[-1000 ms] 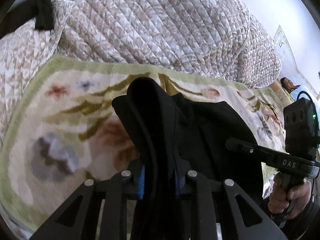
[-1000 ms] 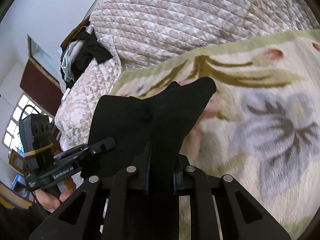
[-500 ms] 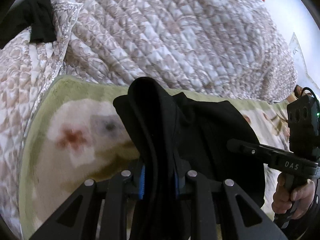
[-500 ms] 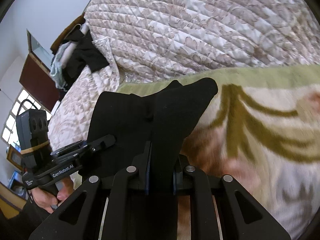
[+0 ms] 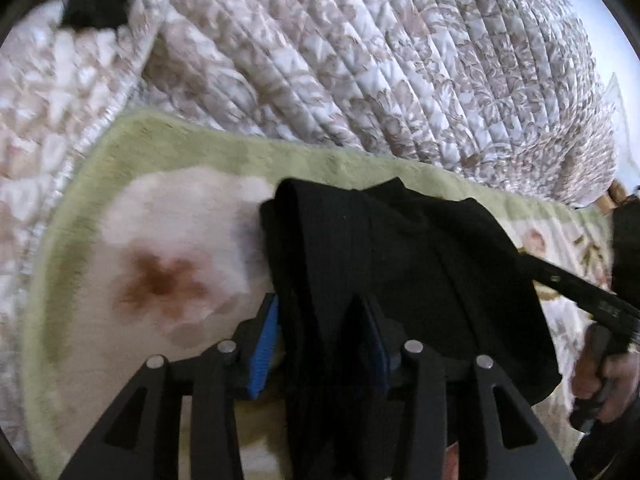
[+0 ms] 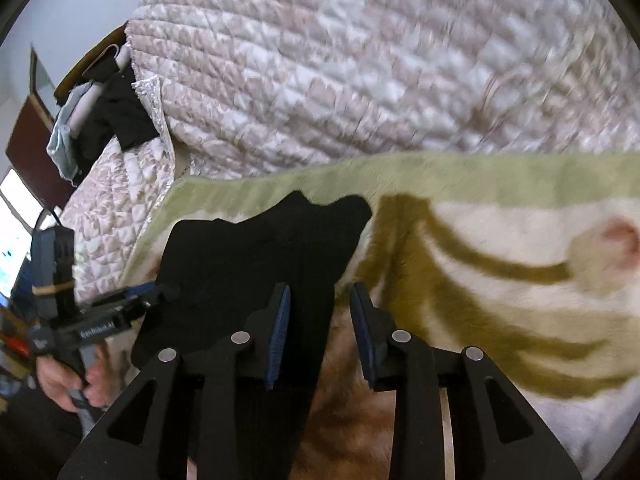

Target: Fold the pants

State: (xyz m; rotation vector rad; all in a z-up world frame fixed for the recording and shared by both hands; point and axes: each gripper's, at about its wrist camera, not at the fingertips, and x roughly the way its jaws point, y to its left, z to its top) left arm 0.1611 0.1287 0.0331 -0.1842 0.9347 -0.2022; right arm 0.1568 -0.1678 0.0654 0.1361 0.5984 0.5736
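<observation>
Looks like the drop-off step: black pants point(image 5: 400, 272) sit near the green far edge of the floral blanket point(image 6: 500, 248), left gripper point(image 5: 320, 340) and right gripper point(image 6: 320, 332) both released, so next just back out and smooth.

Black pants point(image 5: 400, 264); green-bordered cream floral blanket point(image 6: 500, 280); white-beige leaf-print quilt point(image 5: 360, 60); blue jaw pads.
</observation>
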